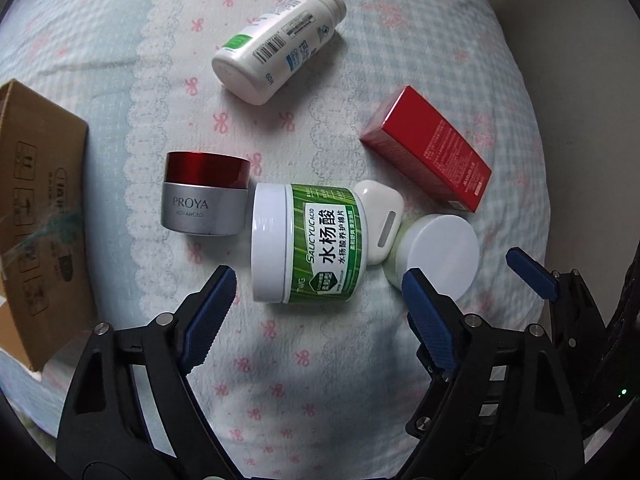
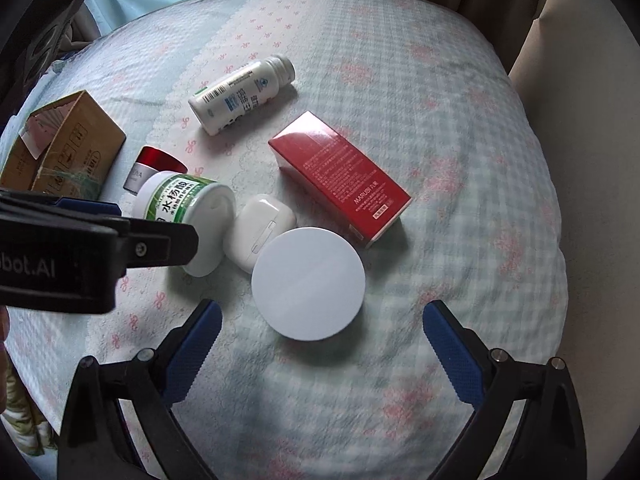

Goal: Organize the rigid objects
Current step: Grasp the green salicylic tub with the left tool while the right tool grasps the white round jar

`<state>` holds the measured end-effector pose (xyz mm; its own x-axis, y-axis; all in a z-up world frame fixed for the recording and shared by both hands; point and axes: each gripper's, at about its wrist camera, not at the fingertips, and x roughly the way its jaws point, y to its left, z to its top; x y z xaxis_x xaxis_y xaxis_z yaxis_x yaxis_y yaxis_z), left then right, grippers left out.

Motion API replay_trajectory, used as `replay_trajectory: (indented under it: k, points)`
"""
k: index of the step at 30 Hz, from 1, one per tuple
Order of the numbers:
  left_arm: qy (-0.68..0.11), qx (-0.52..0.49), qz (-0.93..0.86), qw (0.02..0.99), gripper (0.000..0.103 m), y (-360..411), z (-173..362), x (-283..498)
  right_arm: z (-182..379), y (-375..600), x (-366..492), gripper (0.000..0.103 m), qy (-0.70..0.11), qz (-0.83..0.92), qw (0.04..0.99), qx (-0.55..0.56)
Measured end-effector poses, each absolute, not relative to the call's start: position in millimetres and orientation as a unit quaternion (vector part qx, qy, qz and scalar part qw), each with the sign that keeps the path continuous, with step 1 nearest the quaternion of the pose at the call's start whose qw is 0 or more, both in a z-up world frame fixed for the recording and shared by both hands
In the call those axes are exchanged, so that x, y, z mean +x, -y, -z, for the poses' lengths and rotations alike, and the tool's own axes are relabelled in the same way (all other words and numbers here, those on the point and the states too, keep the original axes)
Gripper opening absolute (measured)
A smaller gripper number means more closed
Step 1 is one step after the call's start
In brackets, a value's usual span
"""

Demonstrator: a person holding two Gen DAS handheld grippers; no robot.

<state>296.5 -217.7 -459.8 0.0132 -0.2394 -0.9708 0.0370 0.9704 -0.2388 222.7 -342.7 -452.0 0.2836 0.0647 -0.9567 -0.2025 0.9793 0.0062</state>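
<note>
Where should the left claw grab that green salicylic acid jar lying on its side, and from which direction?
Grip the green jar across its round labelled body, coming down from above with one finger on each curved side. It lies on its side, lid toward the red-lidded jar and base against the white earbud case, so both ends are crowded. The open left claw looks wide enough to straddle it.

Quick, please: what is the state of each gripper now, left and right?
Left gripper: open, holding nothing, above the green jar.
Right gripper: open, holding nothing, above the white round lid.
</note>
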Motion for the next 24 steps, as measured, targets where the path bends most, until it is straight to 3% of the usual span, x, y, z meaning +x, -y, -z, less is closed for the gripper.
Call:
replay_trajectory:
  k: [5, 8, 12, 24]
  points:
    - [-0.709, -0.073, 0.095, 0.695, 0.072, 223.1, 479.5, 305.1, 474.1, 341.6, 238.3, 0.098, -0.606, -0.080, 0.790, -0.044]
    - [-0.715, -0.066, 0.086, 0.690, 0.061, 222.8, 488.9, 309.2, 483.5, 337.6, 246.6, 0.087, -0.614, -0.084, 0.783, -0.051]
    - [-0.716, -0.082, 0.086, 0.688, 0.060, 216.4, 491.2, 311.3, 495.1, 332.4, 250.1, 0.069, -0.628, -0.091, 0.771, -0.056]
    - [-0.705, -0.076, 0.092, 0.699, 0.059, 214.9, 483.3, 309.2, 494.4, 327.5, 251.6, 0.068, -0.631, -0.083, 0.769, -0.060]
